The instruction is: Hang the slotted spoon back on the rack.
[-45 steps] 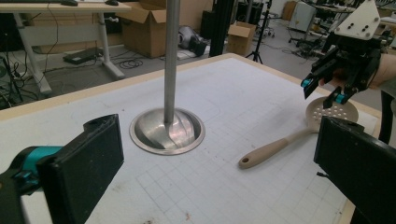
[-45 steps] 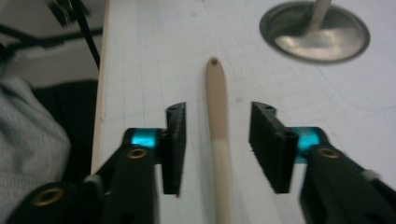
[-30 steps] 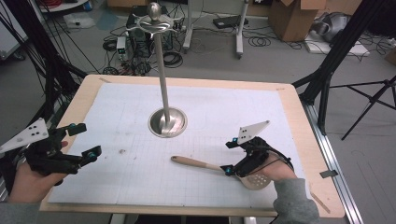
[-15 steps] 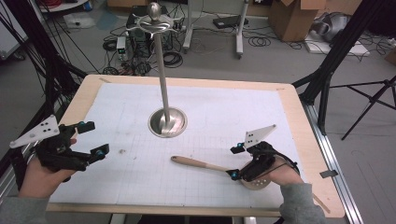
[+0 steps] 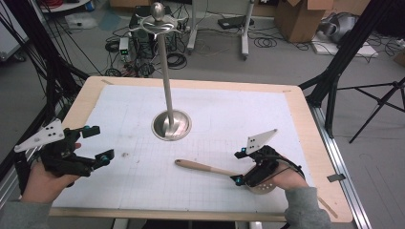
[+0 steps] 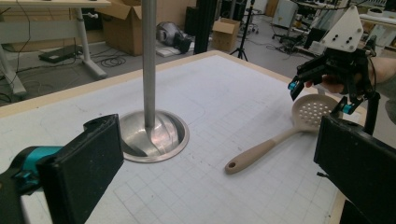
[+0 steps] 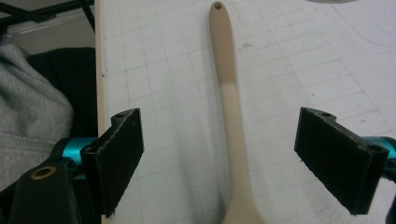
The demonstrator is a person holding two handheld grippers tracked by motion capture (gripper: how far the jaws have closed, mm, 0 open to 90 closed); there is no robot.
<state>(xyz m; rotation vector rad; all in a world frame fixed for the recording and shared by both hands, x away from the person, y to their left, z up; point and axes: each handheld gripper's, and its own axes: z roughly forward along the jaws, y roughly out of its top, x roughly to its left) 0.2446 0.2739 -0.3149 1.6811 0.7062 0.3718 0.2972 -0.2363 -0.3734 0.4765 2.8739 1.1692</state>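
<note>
Nearest the bench's (image 5: 305, 143) front edge, the right claw (image 5: 240, 166) hovers spread wide over the slotted spoon (image 5: 210, 169), its jaws straddling the handle without touching. At the left, the left claw (image 5: 98, 143) is spread too, holding nothing. Farther back stands the metal stand (image 5: 171, 125).

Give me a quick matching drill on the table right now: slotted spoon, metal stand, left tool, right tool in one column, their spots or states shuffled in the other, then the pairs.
Things:
1. slotted spoon
2. metal stand
3. left tool
4. right tool

Places or states:
A. upright, with its round base near the middle of the white mat
B. open, held above the mat's left edge, nothing between its jaws
C. lying flat, handle pointing toward the stand
D. open, jaws on either side of the spoon's handle

Pairs: 1-C, 2-A, 3-B, 4-D
</note>
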